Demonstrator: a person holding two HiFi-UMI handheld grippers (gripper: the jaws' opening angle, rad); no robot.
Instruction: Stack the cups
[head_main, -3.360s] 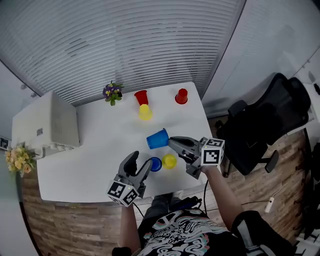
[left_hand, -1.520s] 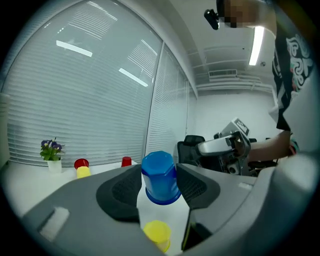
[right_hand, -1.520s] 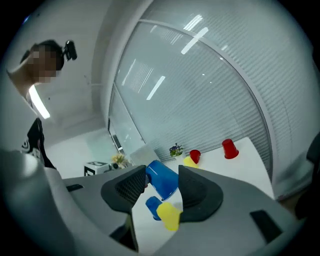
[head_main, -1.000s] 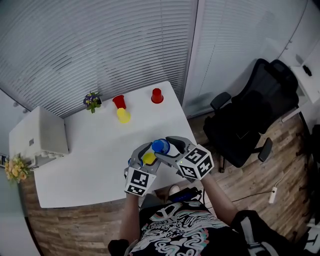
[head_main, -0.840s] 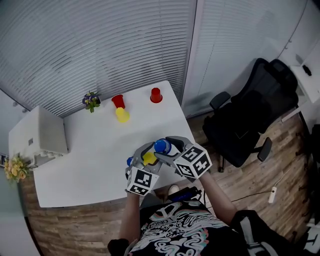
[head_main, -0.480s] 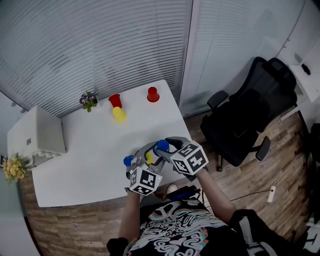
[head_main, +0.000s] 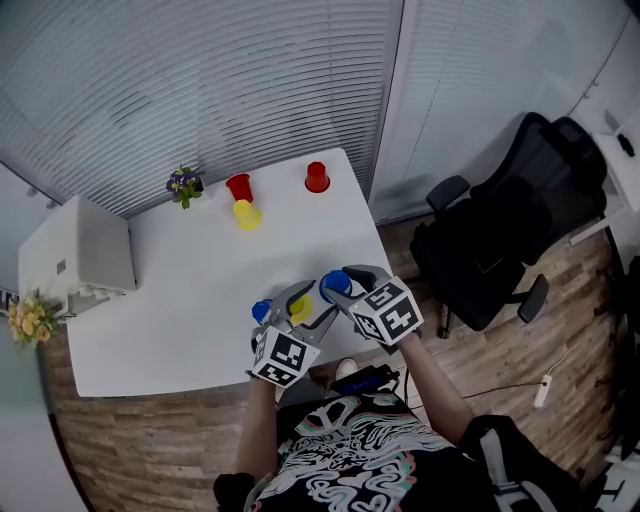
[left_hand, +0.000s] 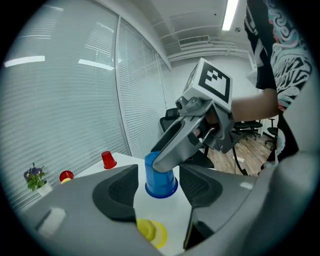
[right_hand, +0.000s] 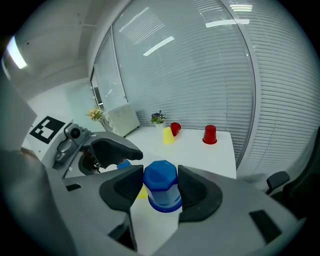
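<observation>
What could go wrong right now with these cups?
The right gripper has just been closing its jaws on the upside-down blue cup. Squeezed harder, the cup might buckle or pop out.

The left gripper has just been opening its jaws, and the yellow cup sits low between them, apparently ungripped. It may roll or get knocked, since the two grippers sit very close together.

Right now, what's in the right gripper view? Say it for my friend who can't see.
An upside-down blue plastic cup sits between the right gripper's grey jaws, which have just been closing and touch its sides. Behind, on the white table, are a yellow cup and two red cups.
</observation>
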